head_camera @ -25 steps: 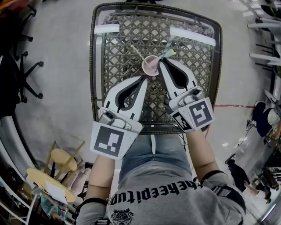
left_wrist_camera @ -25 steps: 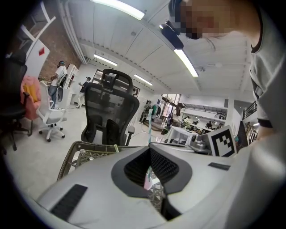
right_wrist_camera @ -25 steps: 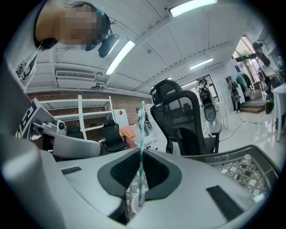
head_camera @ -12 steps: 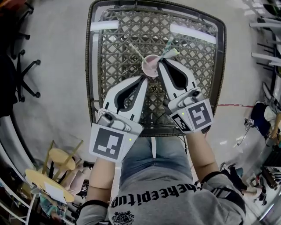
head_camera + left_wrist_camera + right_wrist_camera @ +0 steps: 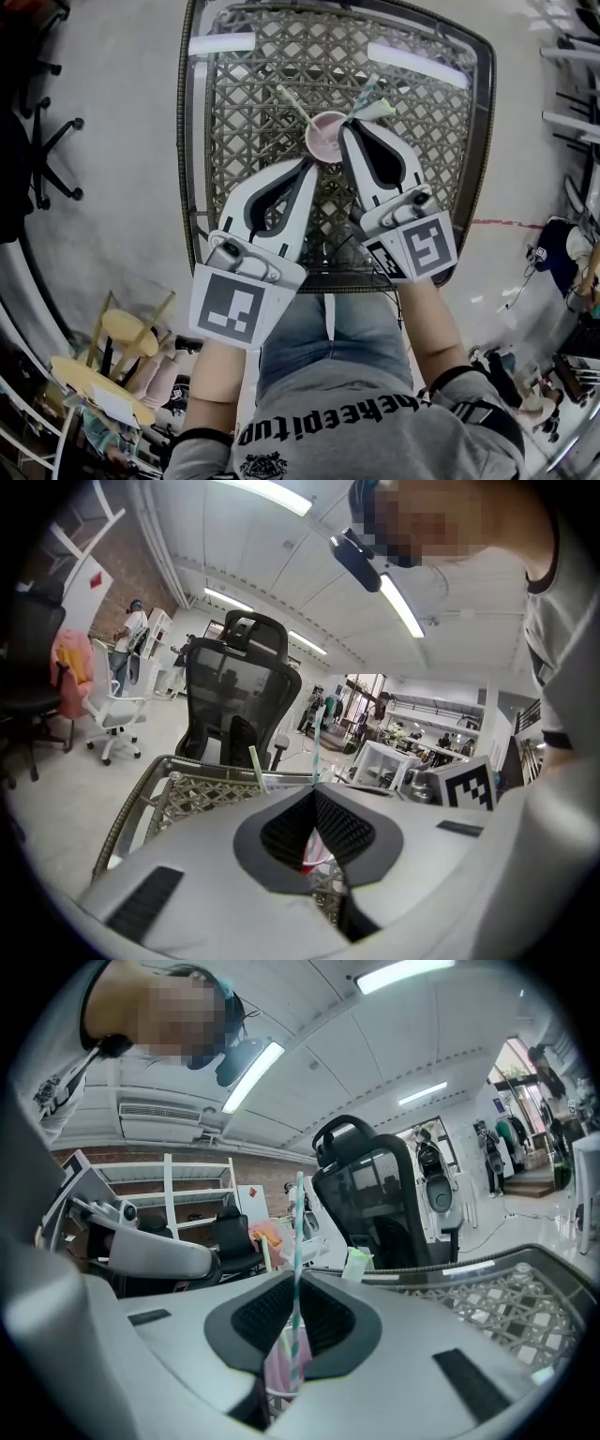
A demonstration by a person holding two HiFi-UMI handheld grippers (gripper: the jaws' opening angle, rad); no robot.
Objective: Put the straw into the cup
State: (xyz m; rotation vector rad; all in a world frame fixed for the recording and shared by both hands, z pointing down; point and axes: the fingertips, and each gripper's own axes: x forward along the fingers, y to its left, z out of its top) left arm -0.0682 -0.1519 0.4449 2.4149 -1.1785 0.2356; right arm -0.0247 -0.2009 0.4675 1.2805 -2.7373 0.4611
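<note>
Straw, teal-striped, clamped in the shut jaws of the right tool, standing nearly upright with its lower end down at the pink cup; whether already inside the rim, hard to tell. Left tool with jaws together on nothing, tips just beside the cup's near side, a little above centre in the head view.

Judged to be mid-insertion: lined up at the mouth, not yet let go. Next move likely: lower to the cup's bottom, then part the jaws and draw back toward the lower right, without dragging the straw out or tipping what looks a light cup.

Cup in the upper middle of the worktop, well apart from the rims on either side. Spare pale straw lying near, upper left of the cup. Open lattice beyond it and toward the top of the frame; lower left crowded by the idle tool.
</note>
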